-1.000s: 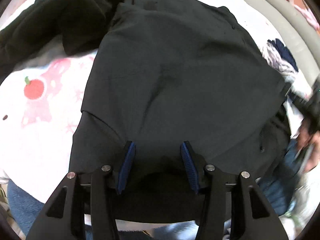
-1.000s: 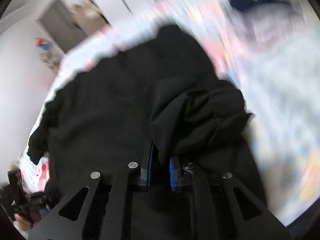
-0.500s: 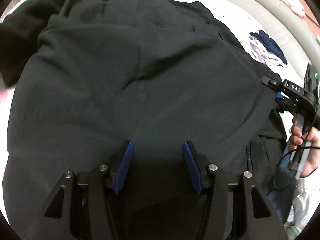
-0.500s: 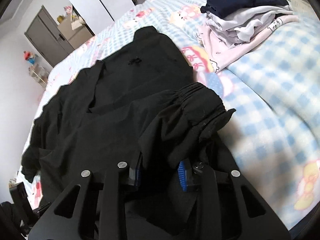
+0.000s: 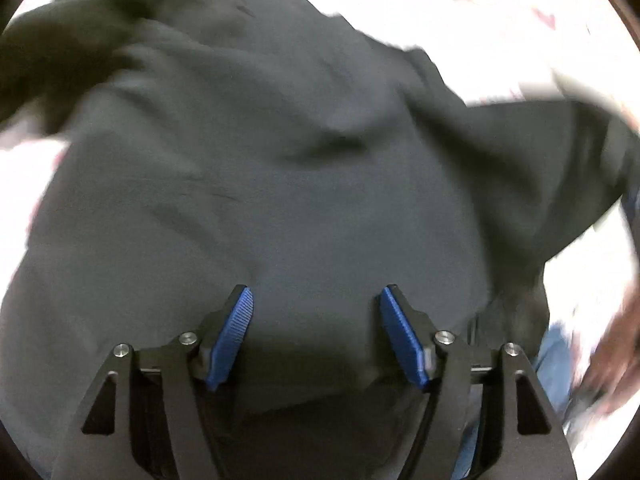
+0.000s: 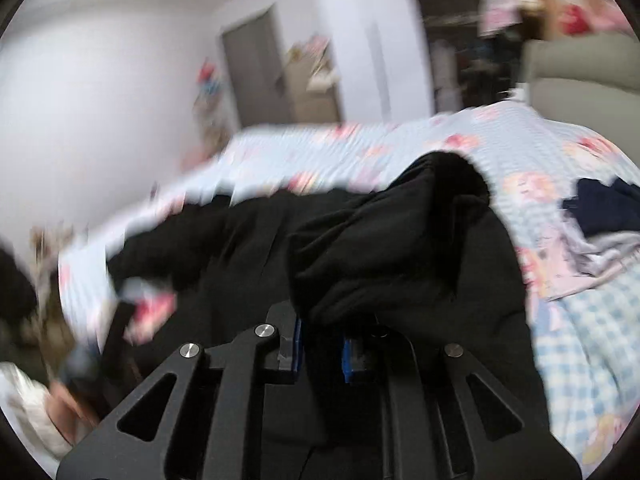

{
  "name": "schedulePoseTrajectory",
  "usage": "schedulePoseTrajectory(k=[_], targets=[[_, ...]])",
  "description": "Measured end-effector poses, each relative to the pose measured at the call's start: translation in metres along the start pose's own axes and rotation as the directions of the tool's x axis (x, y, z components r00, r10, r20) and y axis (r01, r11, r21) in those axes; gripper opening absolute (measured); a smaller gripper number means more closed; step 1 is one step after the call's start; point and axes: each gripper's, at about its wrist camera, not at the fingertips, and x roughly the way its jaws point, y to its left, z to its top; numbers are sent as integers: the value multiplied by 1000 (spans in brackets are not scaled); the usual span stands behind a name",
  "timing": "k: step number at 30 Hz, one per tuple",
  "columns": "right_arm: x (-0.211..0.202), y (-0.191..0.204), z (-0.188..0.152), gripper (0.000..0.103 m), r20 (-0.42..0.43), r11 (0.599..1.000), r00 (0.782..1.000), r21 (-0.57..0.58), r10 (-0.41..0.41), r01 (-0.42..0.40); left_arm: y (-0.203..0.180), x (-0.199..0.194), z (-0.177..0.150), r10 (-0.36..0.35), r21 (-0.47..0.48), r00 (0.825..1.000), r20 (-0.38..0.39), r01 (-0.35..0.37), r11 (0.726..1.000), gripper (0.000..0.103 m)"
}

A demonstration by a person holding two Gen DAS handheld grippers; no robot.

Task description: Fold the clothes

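- The right gripper (image 6: 322, 354) has its blue pads drawn close together on a bunched fold of the black garment (image 6: 400, 248); the cloth rises out of the narrow gap and humps up just ahead of it. To carry this fold well, I judge the pinch should stay firm and the lift low and even, so the gathered cloth lands flat rather than in a lump.
- The left gripper (image 5: 316, 332) stands with its blue pads wide apart and nothing between them; the dark cloth lies under and ahead of it. It looks well placed to press or hold the near part of the garment while the other side is carried, though whether it touches the cloth I cannot tell.
- The black garment (image 5: 280, 184) covers most of the left wrist view, fairly smooth in the middle with a few shallow creases, and a sleeve-like part runs off to the right.
- It lies spread on a bed with a pale blue checked cartoon-print sheet (image 6: 580, 340).
- Beyond the garment, a small pile of other clothes (image 6: 600, 216), dark blue and pale, sits on the sheet.
- Both views are blurred, so finer detail is unclear.
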Motion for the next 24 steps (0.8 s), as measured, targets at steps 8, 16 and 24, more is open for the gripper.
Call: schedulePoseTrajectory(k=[8,16,24], targets=[[38,49,-39,35,-217,988,969,-74,115,-133,12,-33,11,-362,-143,926,110,375,916,64],[20,50,-50,59,-209,978,961,-66,180,-197,-3,-50,9,-520,-52,846,115,528,848,70],[22,58,-34,68,-148,961,951,0,272,-275,-2,-80,16,-653,69,757,18,650,757,77]])
